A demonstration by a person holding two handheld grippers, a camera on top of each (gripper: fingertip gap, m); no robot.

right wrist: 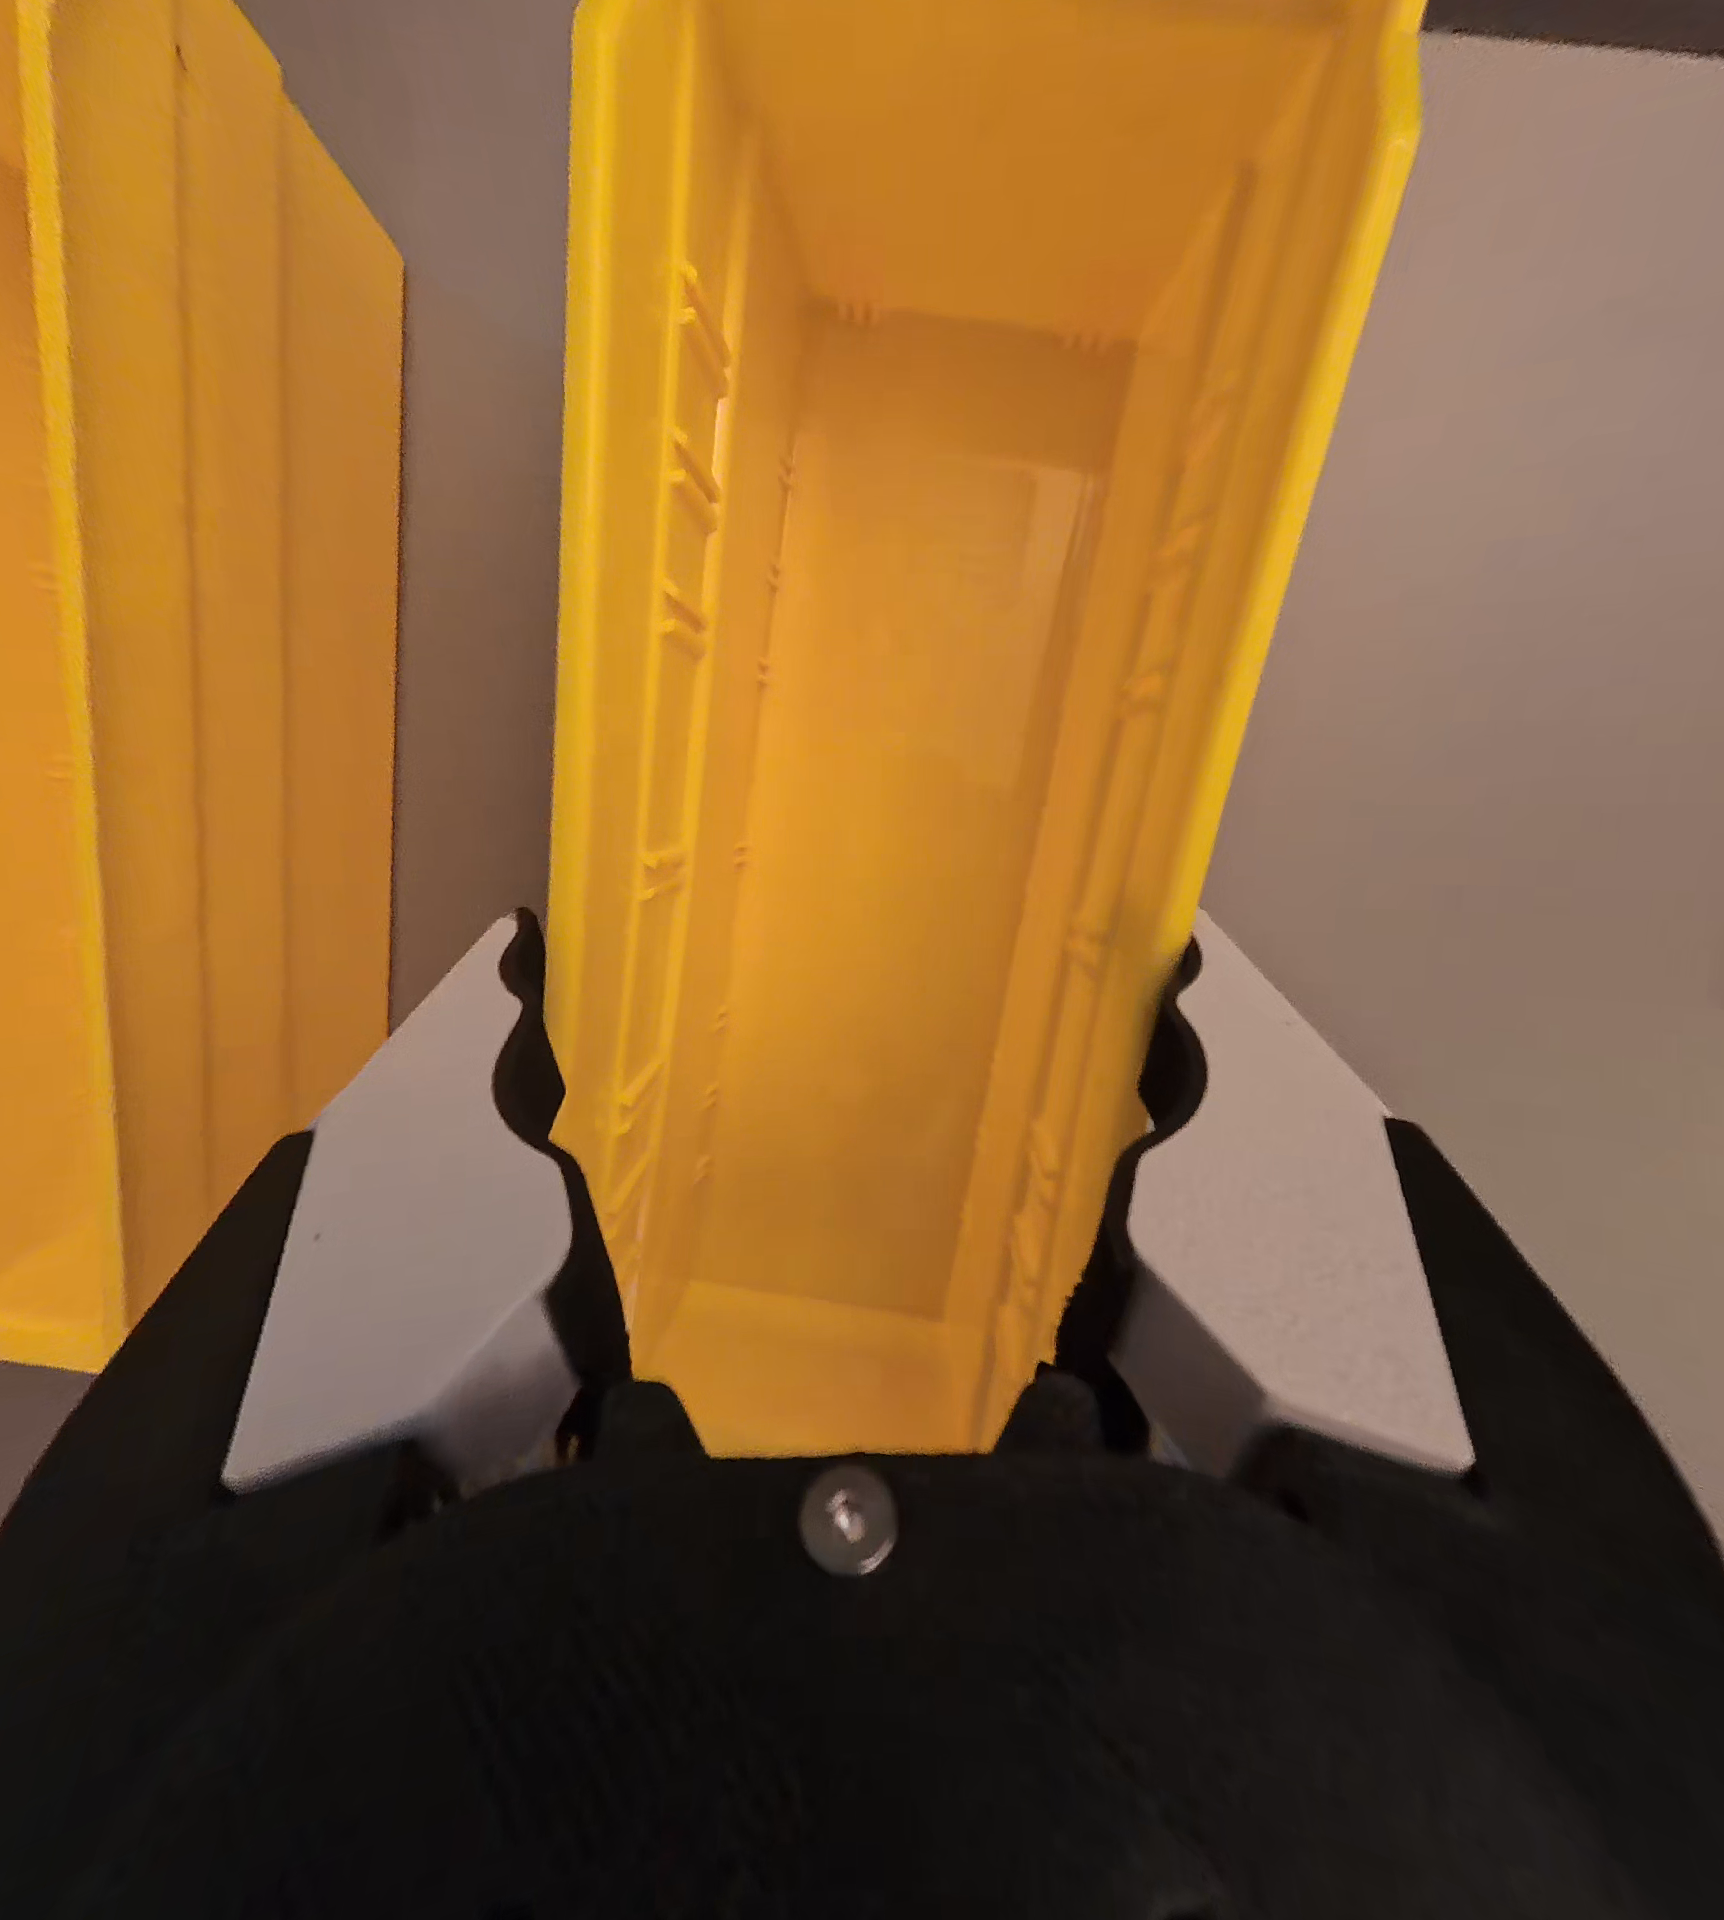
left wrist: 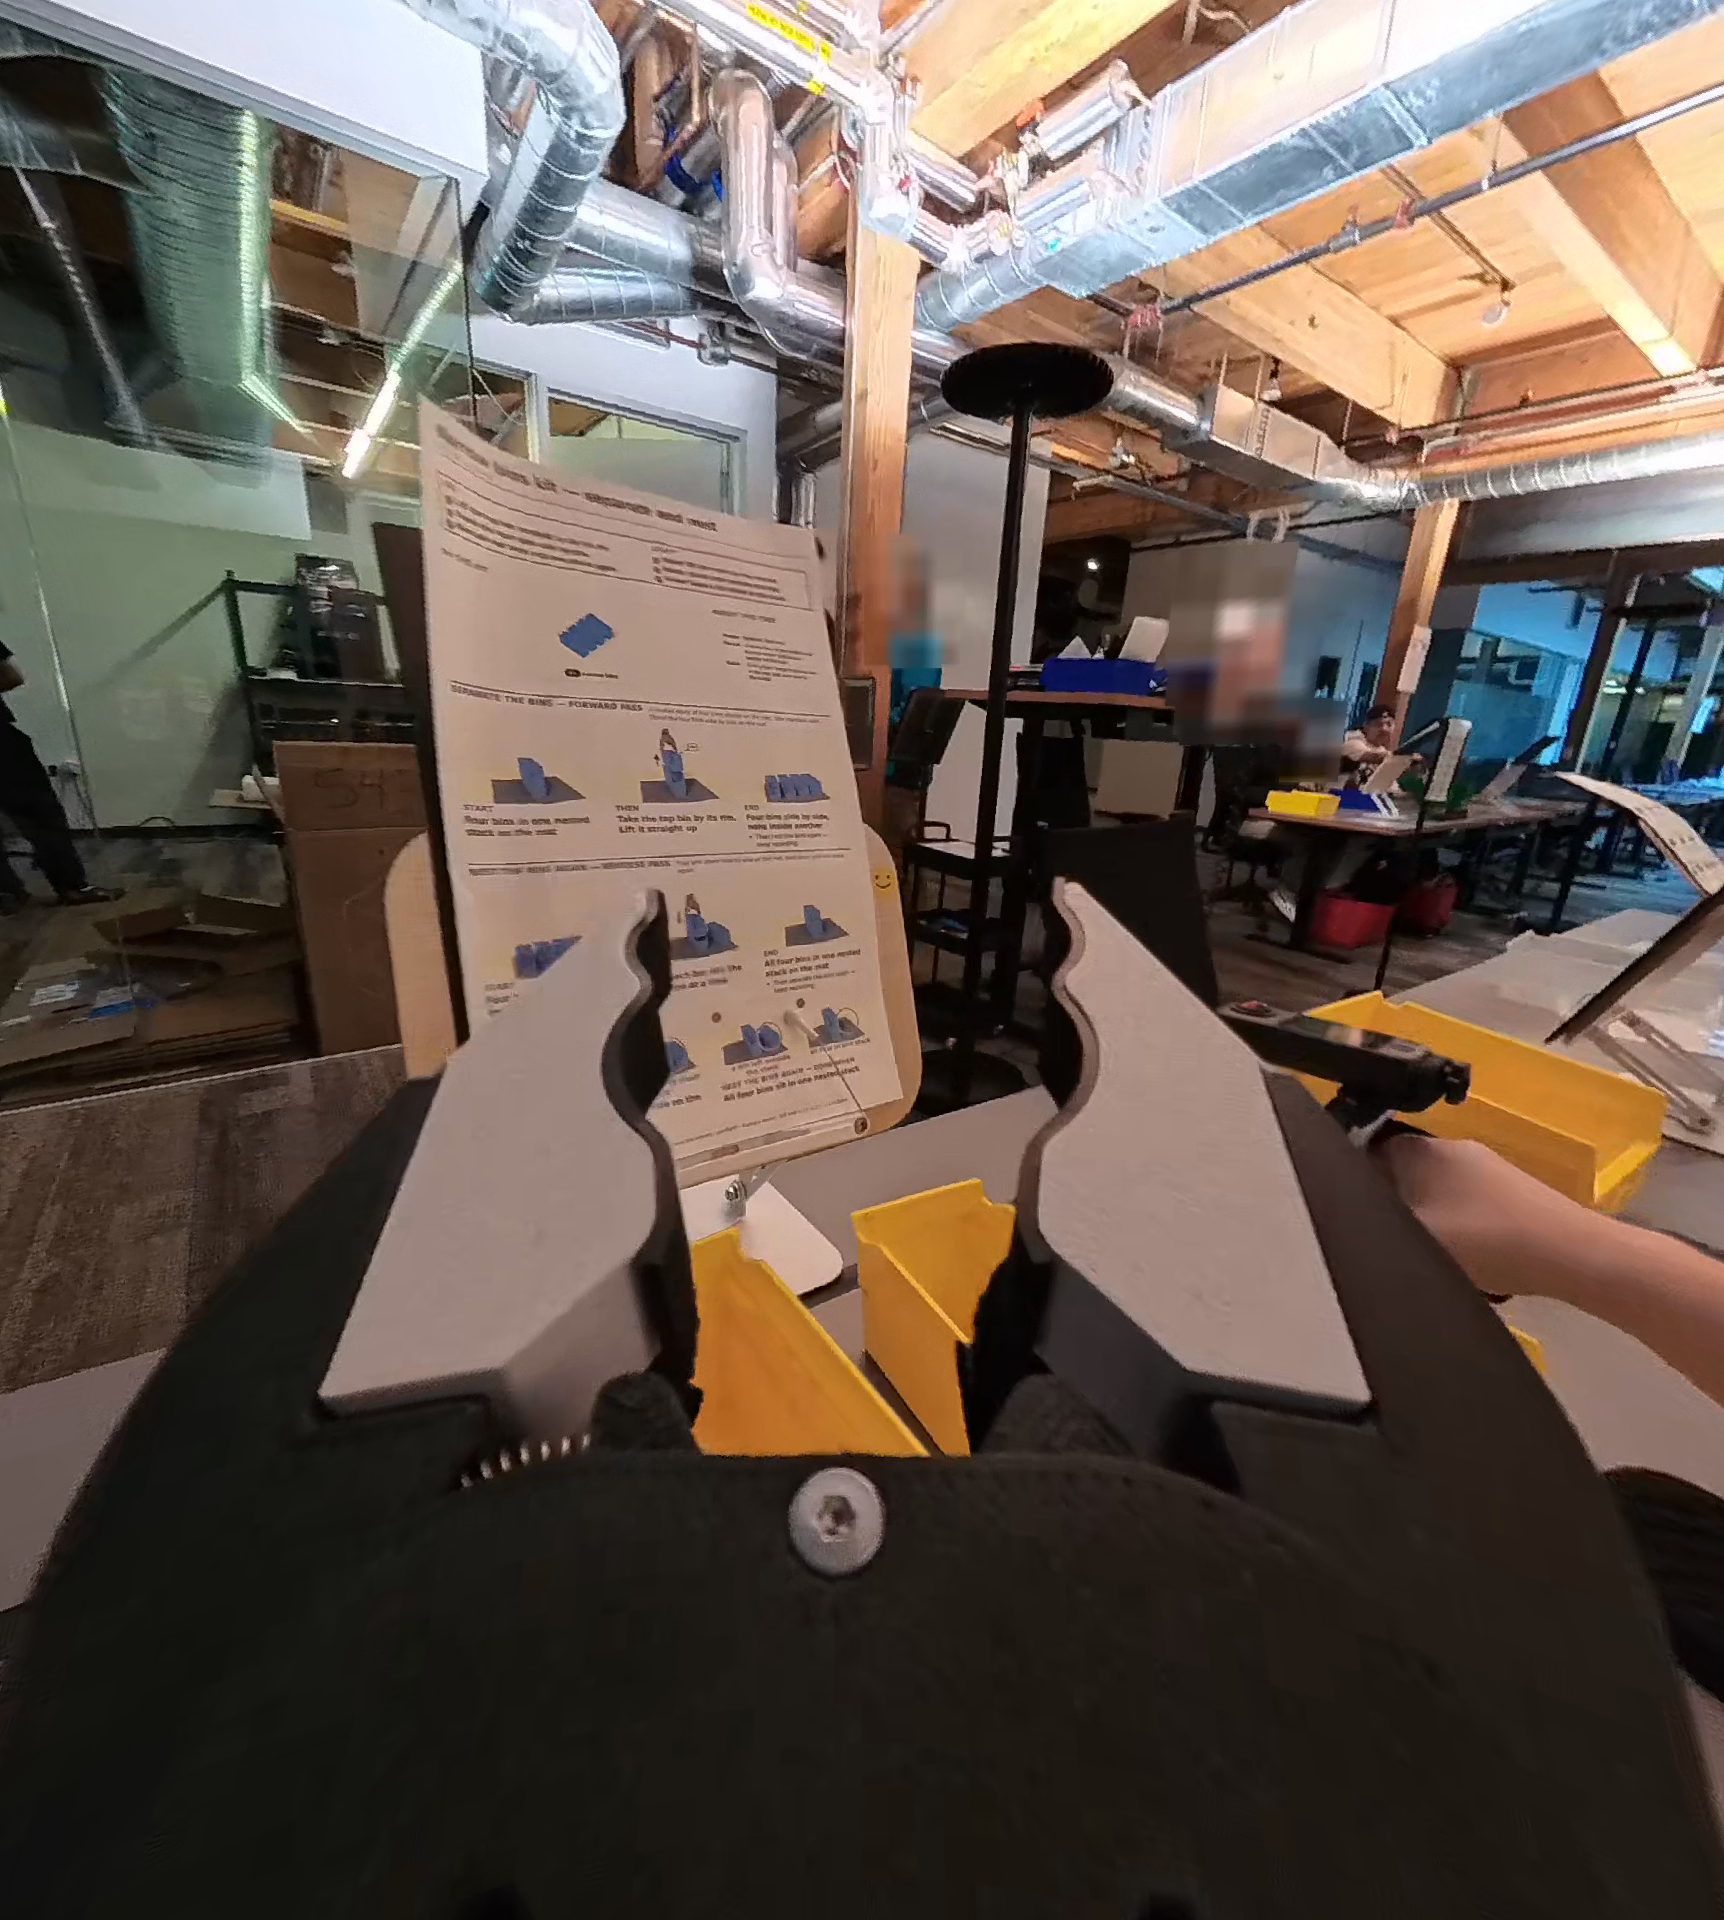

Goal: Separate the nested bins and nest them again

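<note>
In the right wrist view my right gripper (right wrist: pixel 858 935) is shut on a yellow bin (right wrist: pixel 941 623). Its two black pads press on the bin's long side rims near its close end, and I look down into the open bin. A second yellow bin (right wrist: pixel 162 727) stands to its left on the grey table (right wrist: pixel 1564 623). In the left wrist view my left gripper (left wrist: pixel 860 899) is open and holds nothing, raised and pointing at the paper sheet. Two yellow bins (left wrist: pixel 785 1340) (left wrist: pixel 925 1278) lie below its fingers. At the right, the right gripper (left wrist: pixel 1357 1049) holds its yellow bin (left wrist: pixel 1523 1101).
A printed sheet on a stand (left wrist: pixel 629 779) rises at the table's far edge. A black pole lamp (left wrist: pixel 1014 623) stands behind it. A tilted black board on a stand (left wrist: pixel 1689 966) is at the far right. A person's forearm (left wrist: pixel 1564 1236) reaches in from the right.
</note>
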